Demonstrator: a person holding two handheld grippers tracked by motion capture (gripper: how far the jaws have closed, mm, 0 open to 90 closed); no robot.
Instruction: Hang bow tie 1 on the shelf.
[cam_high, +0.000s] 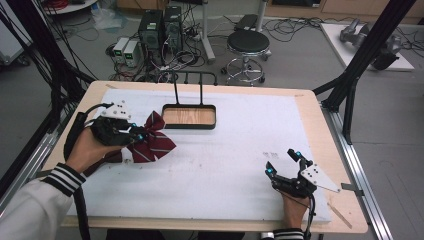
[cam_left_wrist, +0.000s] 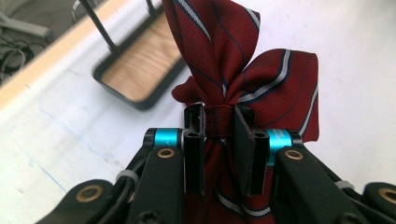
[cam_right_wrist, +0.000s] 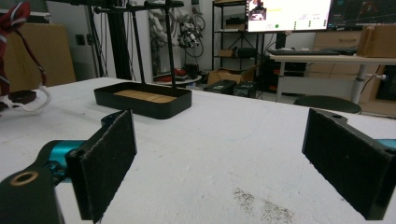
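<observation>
Table (cam_high: 320, 150): pale wood top, most of it under a white mat (cam_high: 225, 165) with a wood margin showing along the far edge and the right side. Broad bare stretch of mat runs across the middle and near side, between the two grippers, marked with faint dark smudges.

Tray (cam_high: 189, 116): black rim, wood-grain floor, two thin black uprights rising from its far side; sits on the mat toward the far edge, left of centre. Nearest obstacle to the bow tie, just beside it on the right in the high view.

Bow tie (cam_high: 152, 137): dark red cloth with white and navy stripes, at the left part of the mat, close to the tray's near left corner. Whether its lower lobe touches the mat cannot be told.

Left gripper (cam_high: 135, 133): held in the left hand (cam_high: 87, 150), striped sleeve cuff behind it, pointing right toward the tray. Jaws closed tight on the tie's central knot, as the left gripper view shows, lobes fanning out beyond the pads.

Right gripper (cam_high: 282, 162): near the right near corner of the mat, held low in the right hand (cam_high: 292, 207), pointing away and left. Jaws spread wide, nothing between them; bare mat and the tray ahead in the right gripper view.

Surroundings: stool (cam_high: 247, 47), computer towers (cam_high: 160, 27), cables on the floor beyond the table; black frame posts (cam_high: 357, 60) at right.
</observation>
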